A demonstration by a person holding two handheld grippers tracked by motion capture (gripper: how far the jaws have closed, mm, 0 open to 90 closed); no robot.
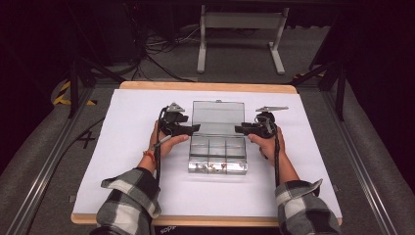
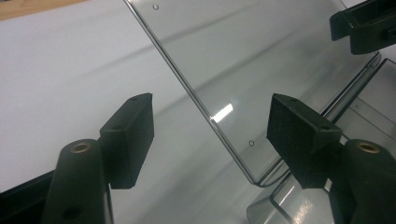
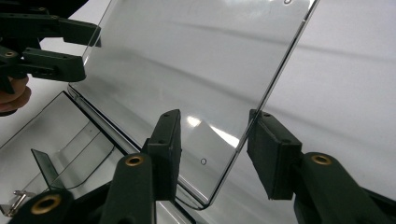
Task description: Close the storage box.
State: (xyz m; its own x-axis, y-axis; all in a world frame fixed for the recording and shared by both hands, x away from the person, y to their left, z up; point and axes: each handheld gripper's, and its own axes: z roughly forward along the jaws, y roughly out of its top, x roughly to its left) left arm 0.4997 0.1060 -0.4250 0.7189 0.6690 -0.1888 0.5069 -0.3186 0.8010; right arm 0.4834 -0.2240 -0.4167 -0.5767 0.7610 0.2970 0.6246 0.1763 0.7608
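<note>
Clear plastic box [image 1: 218,147], lid up, on white sheet [image 1: 132,147].

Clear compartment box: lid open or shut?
Open. The lid stands raised behind the box, hinged at the back edge, compartments exposed.

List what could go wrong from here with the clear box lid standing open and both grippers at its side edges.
1. The left gripper straddles the lid edge with its jaws apart, so it may not steady the lid, which could drop shut.
2. The right gripper has one pad at the edge and no clear clamp; a slip seems possible on the smooth plastic.
3. Pushing sideways could slide the light box over the white sheet.
</note>
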